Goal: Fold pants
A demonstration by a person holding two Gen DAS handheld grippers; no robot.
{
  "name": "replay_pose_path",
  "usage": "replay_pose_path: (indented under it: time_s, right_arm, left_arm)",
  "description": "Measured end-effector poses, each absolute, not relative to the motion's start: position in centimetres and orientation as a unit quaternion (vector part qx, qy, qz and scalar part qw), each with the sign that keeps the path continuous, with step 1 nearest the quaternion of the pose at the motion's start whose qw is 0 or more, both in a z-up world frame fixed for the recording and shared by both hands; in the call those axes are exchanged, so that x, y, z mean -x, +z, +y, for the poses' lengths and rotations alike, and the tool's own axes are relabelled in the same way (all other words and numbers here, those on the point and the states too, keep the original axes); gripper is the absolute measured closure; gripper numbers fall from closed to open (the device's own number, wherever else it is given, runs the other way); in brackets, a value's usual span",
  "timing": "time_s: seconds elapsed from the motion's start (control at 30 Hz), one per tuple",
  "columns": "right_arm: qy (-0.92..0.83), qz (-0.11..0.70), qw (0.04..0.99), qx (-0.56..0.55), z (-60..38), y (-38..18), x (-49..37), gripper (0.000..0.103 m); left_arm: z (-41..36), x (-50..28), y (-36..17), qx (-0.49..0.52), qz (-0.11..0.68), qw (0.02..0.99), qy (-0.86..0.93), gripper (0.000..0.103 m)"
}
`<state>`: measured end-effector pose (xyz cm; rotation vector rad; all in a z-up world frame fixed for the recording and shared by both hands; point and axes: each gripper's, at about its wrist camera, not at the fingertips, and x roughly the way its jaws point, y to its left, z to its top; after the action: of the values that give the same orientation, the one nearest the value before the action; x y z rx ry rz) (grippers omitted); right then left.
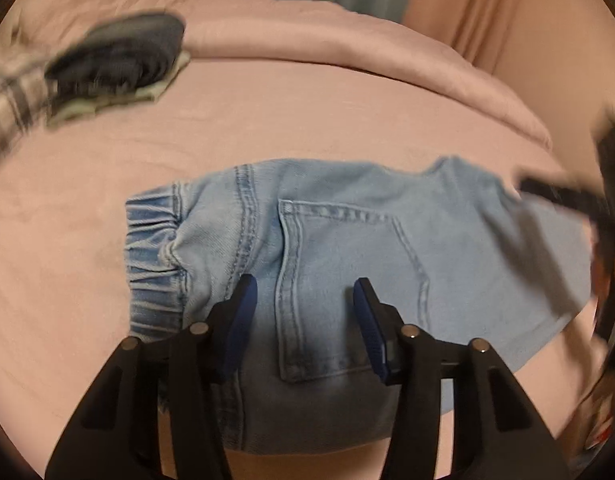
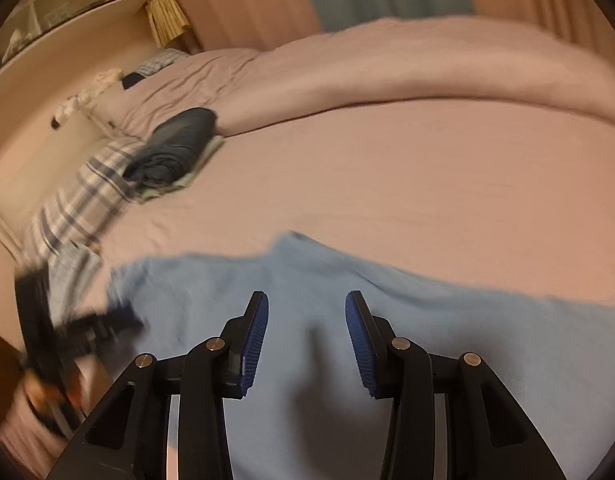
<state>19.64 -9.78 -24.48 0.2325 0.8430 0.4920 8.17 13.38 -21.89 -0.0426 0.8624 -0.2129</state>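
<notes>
Light blue denim pants [image 1: 347,248] lie folded on the pink bed, elastic waistband at the left, back pocket facing up. My left gripper [image 1: 305,292] is open and empty, hovering just above the pocket area. My right gripper [image 2: 306,312] is open and empty above the plain leg part of the pants [image 2: 387,340]. The right gripper shows blurred at the right edge of the left wrist view [image 1: 579,200]. The left gripper shows blurred at the left of the right wrist view [image 2: 79,332].
A pile of folded dark clothes [image 1: 119,60] on a pale green item lies far left on the pink bed sheet [image 1: 307,120], beside a plaid cloth [image 2: 79,204]. A rolled pink duvet [image 2: 427,68] runs along the back. Curtains and shelves stand behind.
</notes>
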Motion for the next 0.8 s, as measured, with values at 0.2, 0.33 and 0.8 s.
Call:
replay_pose_path:
  time_s: [0.2,0.33,0.8]
  right_arm:
    - [0.2,0.481,0.85,-0.072,-4.9,-29.3,-25.9,0.075]
    - [0.194,0.484,0.845,-0.122,-6.0,-28.9,-26.3,0.076]
    - [0.263,0.454,0.846,0.09,-5.7,-28.6,-7.7,0.075]
  left_arm:
    - [14.1,-8.2,-22.4,0.026,0.409,0.905,-0.113,0.052]
    - [13.7,-8.5,-22.4,0.019,0.408,0.905,-0.116,0.051]
    - [12.2,-8.6,-22.6,-0.001,0.415,0.903,-0.107,0.032]
